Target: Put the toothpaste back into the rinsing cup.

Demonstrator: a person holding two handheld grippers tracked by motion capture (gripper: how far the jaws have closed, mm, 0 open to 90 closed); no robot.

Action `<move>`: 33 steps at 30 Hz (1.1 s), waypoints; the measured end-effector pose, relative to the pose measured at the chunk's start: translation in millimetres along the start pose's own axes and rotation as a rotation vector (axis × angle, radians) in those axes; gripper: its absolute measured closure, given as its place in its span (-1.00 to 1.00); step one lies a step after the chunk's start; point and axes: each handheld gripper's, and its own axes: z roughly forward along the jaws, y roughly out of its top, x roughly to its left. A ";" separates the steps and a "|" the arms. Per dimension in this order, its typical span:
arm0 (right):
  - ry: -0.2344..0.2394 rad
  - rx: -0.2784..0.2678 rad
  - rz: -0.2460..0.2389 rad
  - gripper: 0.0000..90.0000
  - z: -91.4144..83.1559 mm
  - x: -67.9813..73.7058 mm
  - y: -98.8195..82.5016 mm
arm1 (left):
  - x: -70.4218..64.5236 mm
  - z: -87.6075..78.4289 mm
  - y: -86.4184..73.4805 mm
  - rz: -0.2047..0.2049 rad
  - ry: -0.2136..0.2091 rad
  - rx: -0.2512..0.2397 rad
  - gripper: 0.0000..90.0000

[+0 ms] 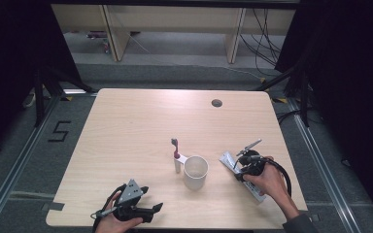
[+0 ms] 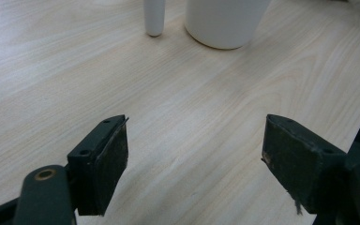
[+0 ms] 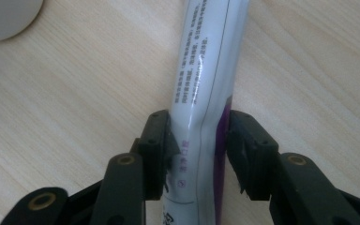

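Two black jaws of the right gripper pinch the toothpaste tube, apparently flat near the tabletop's right edge, long axis running straight ahead; left gripper gapes wide, empty.

free: table bare from 9 through 12 to 2 o'clock | obstacles: cup at centre; toothbrush just at its 10 o'clock; tube at its 3 o'clock

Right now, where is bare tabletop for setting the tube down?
Bare wood spans the far half, from the toothbrush to the cable hole, and the near-left side. It is crowded around the cup and toothpaste tube.
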 end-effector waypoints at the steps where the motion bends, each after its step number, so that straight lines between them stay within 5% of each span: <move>1: 0.000 0.000 0.000 0.37 0.0 0.0 0.0 | -0.3 0.0 0.0 0.001 0.003 0.000 -0.50; 3: 0.006 0.020 0.017 0.43 -0.7 0.4 2.5 | -1.1 0.5 -0.9 -0.001 -0.005 -0.010 -0.50; 4: -0.005 0.029 -0.022 0.52 -2.4 -2.9 5.6 | -0.2 0.0 0.0 0.007 -0.004 -0.001 -0.49; 10: -0.015 0.081 -0.049 0.68 -0.9 -9.6 11.6 | 0.6 0.0 0.1 0.019 -0.004 0.008 -0.49; 19: 0.002 0.161 -0.059 0.69 4.8 -13.2 16.9 | -0.3 -0.1 -1.2 0.018 -0.003 0.010 -0.48; 27: 0.010 0.224 -0.127 0.69 10.3 -14.9 25.9 | -0.9 1.6 -0.5 0.003 -0.004 -0.005 -0.47; 31: 0.017 0.251 -0.136 0.69 11.1 -15.7 29.0 | 0.8 0.2 -0.6 0.040 0.002 0.028 -0.47; 33: 0.005 0.274 -0.123 0.69 11.6 -13.8 31.2 | -1.6 1.2 -0.6 0.016 -0.003 0.006 -0.47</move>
